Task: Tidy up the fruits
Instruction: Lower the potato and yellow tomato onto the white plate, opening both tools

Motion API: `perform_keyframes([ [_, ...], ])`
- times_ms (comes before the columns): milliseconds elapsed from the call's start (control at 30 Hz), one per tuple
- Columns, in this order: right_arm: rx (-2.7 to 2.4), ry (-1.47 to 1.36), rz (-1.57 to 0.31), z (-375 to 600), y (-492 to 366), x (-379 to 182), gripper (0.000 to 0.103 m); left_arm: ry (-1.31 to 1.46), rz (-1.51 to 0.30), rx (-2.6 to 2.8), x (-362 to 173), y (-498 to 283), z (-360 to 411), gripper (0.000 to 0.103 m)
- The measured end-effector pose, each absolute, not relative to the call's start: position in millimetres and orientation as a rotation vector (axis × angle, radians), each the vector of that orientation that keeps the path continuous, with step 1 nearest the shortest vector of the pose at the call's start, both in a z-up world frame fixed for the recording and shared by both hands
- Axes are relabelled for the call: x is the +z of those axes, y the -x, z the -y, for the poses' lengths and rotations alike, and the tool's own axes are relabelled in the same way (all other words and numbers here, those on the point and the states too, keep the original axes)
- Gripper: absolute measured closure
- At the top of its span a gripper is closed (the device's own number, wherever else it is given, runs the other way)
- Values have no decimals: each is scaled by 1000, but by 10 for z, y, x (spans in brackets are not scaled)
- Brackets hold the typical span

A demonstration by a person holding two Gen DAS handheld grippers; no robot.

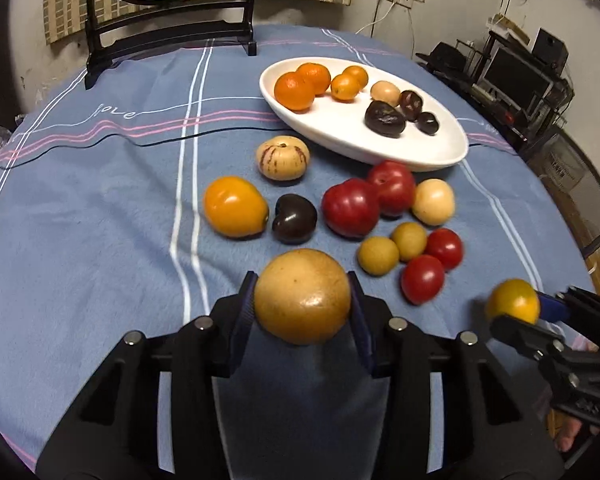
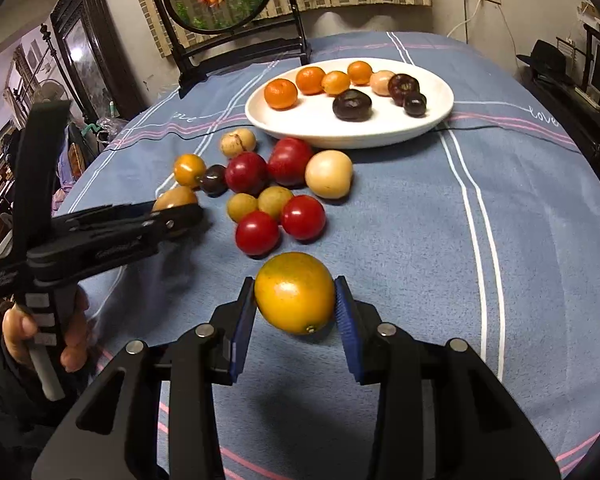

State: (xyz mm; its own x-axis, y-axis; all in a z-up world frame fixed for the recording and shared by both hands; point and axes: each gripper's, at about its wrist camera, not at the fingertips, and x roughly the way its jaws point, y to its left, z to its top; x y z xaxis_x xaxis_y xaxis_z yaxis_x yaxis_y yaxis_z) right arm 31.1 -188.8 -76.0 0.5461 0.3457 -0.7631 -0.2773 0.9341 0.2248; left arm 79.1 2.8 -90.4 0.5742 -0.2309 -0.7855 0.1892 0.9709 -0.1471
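Across a round table under a blue cloth [image 1: 100, 216] with white and pink stripes: loose fruit, a white oval plate [image 1: 428, 156] with oranges and dark fruit, a dark framed stand behind. Left gripper [image 1: 302, 298] clamped on a round tan fruit [image 1: 302, 296], above the cloth. Right gripper [image 2: 295, 294] clamped on a yellow-orange fruit [image 2: 295, 292], long axis slanting, nub end pointing down-right.

The soft, fuzzy blue striped tablecloth [image 1: 100, 208] looks matt, the smooth white oval plate [image 1: 440, 152] shines, and the round red tomatoes [image 2: 256, 233] are glossy.
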Motion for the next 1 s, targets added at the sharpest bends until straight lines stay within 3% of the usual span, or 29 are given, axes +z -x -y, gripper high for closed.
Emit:
perform_keyframes([
  [467,362,-56,-904,1808,-474,-624,63,58,-877,-325,-497,-565,-14,59],
  [1000,278,16,-855,1990,-1551,-333,64,-7,-881,-255,-236,-1914,521,58],
])
